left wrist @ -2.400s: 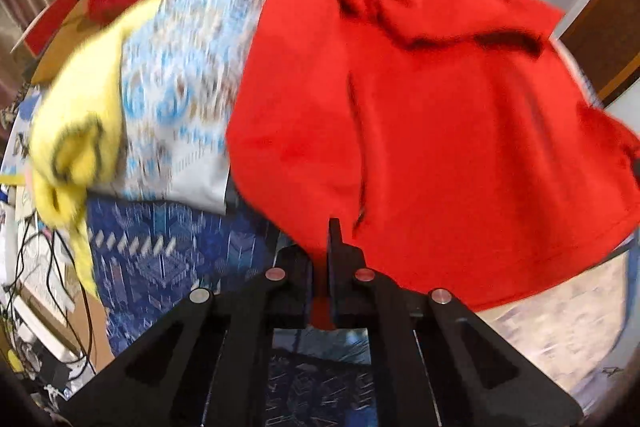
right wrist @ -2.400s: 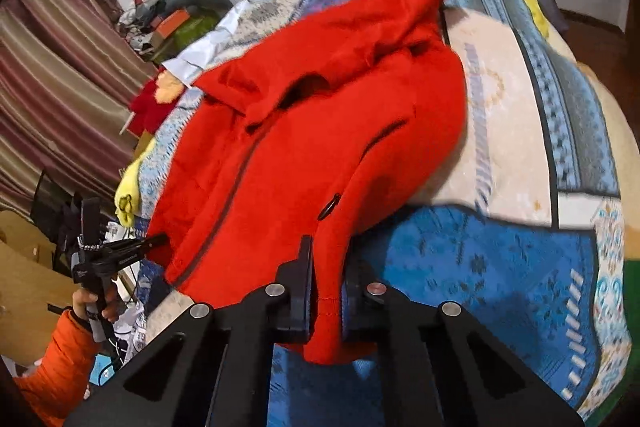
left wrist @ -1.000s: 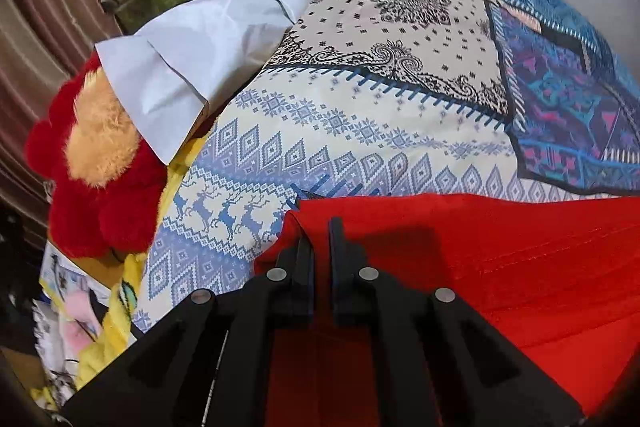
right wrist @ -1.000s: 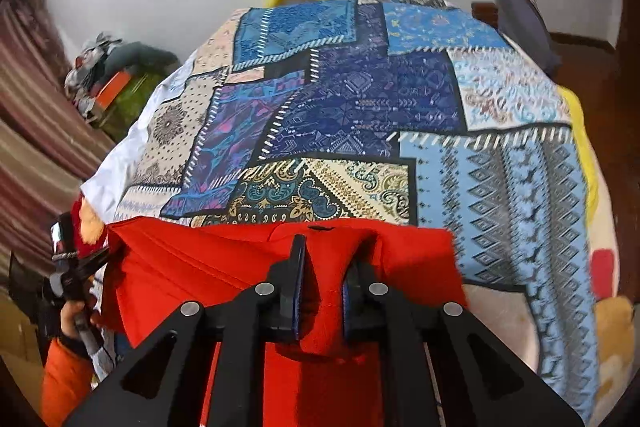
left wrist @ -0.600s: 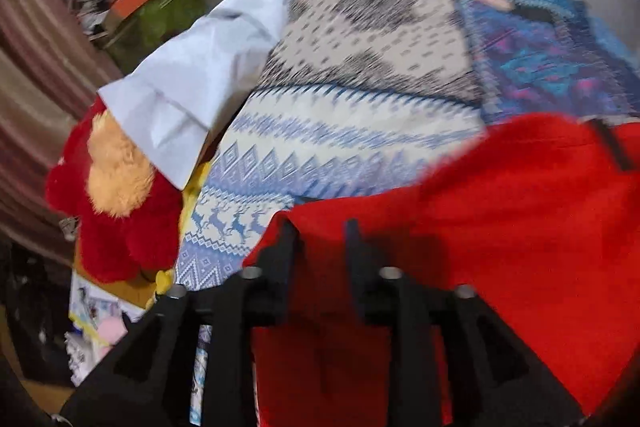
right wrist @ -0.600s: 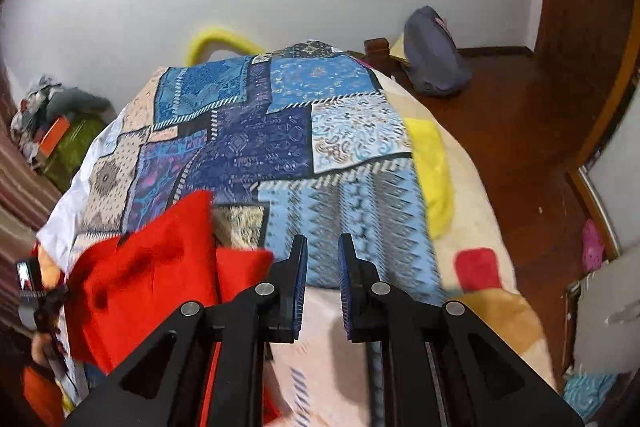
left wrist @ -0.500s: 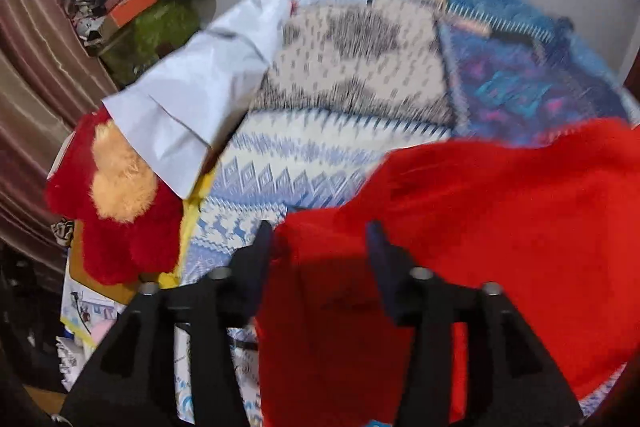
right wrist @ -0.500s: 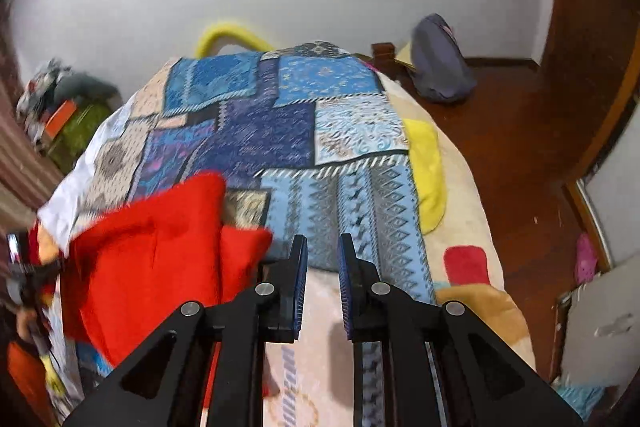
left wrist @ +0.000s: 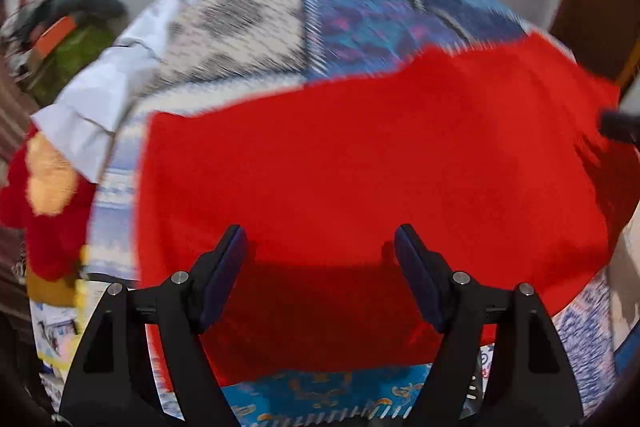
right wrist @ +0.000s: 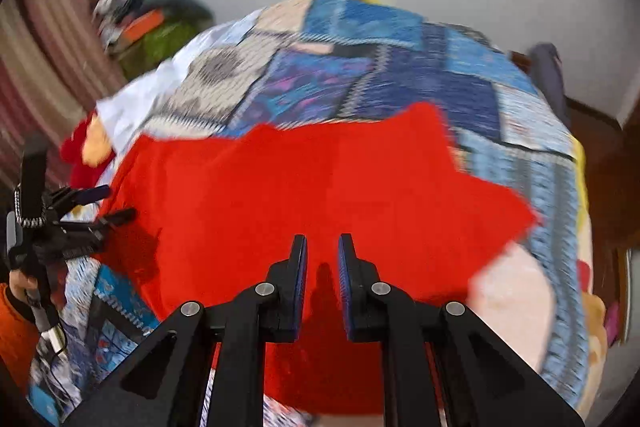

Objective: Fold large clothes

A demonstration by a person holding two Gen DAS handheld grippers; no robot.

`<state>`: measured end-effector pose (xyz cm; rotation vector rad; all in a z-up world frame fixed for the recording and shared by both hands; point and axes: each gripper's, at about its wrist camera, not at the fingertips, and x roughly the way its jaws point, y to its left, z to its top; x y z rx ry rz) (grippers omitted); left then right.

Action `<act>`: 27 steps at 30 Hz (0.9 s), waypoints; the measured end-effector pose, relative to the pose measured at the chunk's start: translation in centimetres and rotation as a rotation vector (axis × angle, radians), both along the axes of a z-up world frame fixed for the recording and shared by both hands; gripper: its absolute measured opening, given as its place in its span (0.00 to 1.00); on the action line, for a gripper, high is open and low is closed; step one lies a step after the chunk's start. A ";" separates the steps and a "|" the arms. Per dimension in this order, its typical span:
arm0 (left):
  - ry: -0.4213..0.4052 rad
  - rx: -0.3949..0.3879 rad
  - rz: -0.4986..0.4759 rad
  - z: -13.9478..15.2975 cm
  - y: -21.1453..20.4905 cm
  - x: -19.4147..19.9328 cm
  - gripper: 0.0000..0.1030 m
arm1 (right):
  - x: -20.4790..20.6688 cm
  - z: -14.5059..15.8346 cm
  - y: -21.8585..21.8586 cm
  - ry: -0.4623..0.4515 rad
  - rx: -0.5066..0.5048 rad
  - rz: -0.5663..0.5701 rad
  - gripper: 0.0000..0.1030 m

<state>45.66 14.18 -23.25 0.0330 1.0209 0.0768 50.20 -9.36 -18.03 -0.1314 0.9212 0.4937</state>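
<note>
A large red garment (left wrist: 360, 167) lies spread flat on the patchwork bedspread (left wrist: 360, 11); it also shows in the right wrist view (right wrist: 300, 195). My left gripper (left wrist: 320, 243) is wide open above the garment's near part, holding nothing. My right gripper (right wrist: 322, 247) is slightly open, with a narrow gap between its jaws, above the garment's near edge and empty. The left gripper also shows at the left in the right wrist view (right wrist: 108, 203), over the garment's left edge. Both views are motion-blurred.
A red and tan plush toy (left wrist: 44, 187) and a white pillow (left wrist: 100, 99) sit at the bed's left side. A pile of clothes and bags (right wrist: 152, 27) stands against the far wall. A dark bag (right wrist: 548, 75) lies on the wooden floor to the right.
Both grippers let go of the red garment, which now lies spread on the bed. The left jaws opened wide; the right opened a little and swung back over the garment.
</note>
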 end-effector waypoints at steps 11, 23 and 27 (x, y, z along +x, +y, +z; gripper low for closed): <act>0.028 0.132 -0.019 -5.0 1.5 -1.6 0.78 | -2.0 -7.5 5.2 -0.304 -0.601 -0.010 0.32; 0.014 0.221 0.186 -3.6 7.9 -8.6 0.77 | 0.4 -5.6 -10.5 0.054 -0.158 -0.236 0.98; 0.006 0.142 0.262 -2.1 10.0 -10.8 0.77 | -0.8 -4.4 -13.1 0.061 -0.124 -0.321 0.98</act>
